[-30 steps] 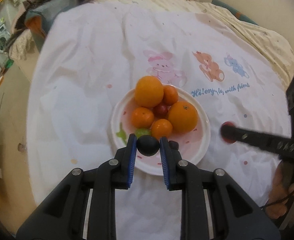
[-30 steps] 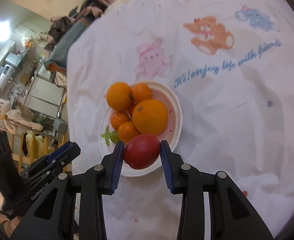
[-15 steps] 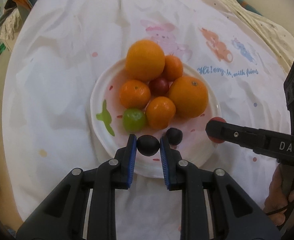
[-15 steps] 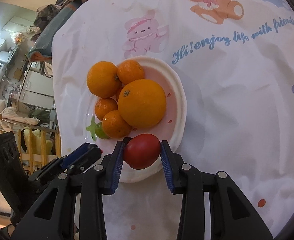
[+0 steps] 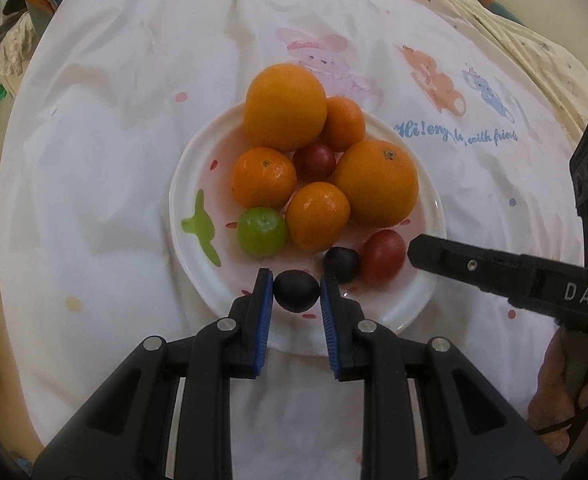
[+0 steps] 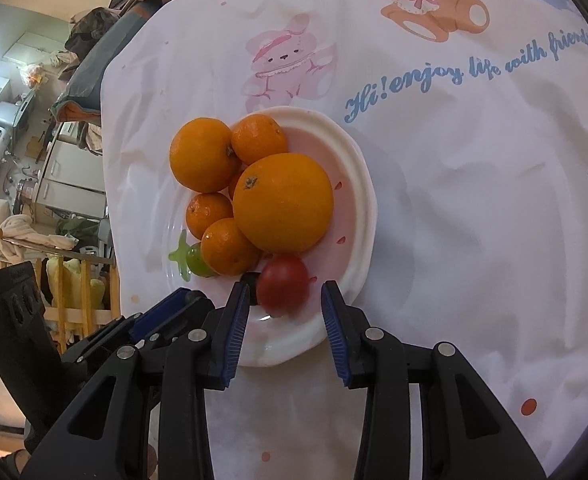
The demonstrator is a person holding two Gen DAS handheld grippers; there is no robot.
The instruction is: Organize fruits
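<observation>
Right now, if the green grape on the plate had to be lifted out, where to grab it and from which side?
Take the green grape across its round middle, coming from above on the bare plate side. A small orange touches its other flank, so one of the jaws probably only fits along the open near-left edge.

Both wrist views overlook plate (image 5: pixel 425 296)

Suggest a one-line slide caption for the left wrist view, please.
Left gripper holds a dark grape over a white plate of oranges, beside another dark grape and a red tomato.
</observation>
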